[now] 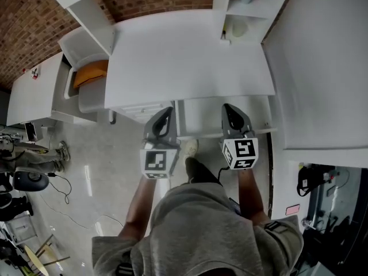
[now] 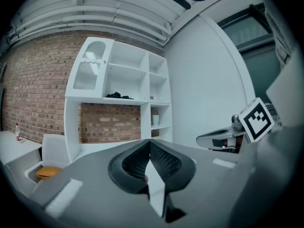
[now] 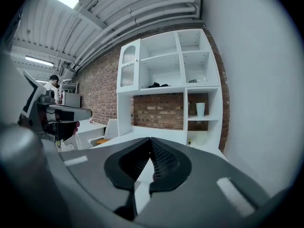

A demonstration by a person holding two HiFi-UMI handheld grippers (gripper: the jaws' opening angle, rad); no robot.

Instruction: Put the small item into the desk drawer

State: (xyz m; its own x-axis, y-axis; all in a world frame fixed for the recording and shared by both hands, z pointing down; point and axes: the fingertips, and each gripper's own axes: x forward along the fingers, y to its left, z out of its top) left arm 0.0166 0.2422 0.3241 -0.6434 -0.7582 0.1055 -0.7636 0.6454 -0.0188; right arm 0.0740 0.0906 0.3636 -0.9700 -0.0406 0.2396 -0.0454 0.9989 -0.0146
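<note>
Both grippers hang side by side in front of the white desk point(image 1: 190, 56), at its near edge. My left gripper point(image 1: 165, 115) is shut with nothing between its jaws, which meet at the tips in the left gripper view point(image 2: 149, 144). The right gripper point(image 1: 229, 109) is shut and empty too point(image 3: 151, 140). Under the desk's front edge, between and beyond the grippers, sits a pale drawer panel point(image 1: 201, 117); I cannot tell whether it is pulled out. A tiny dark item point(image 1: 224, 36) lies on the desk by the shelf unit point(image 1: 247, 16), too small to identify.
A white chair with an orange cushion point(image 1: 89, 73) stands left of the desk. The shelf unit against the brick wall holds a cup point(image 3: 200, 109) and dark objects point(image 2: 118, 96). A white wall panel point(image 1: 322, 68) closes the right side. Cables and gear point(image 1: 29, 180) lie on the floor at left.
</note>
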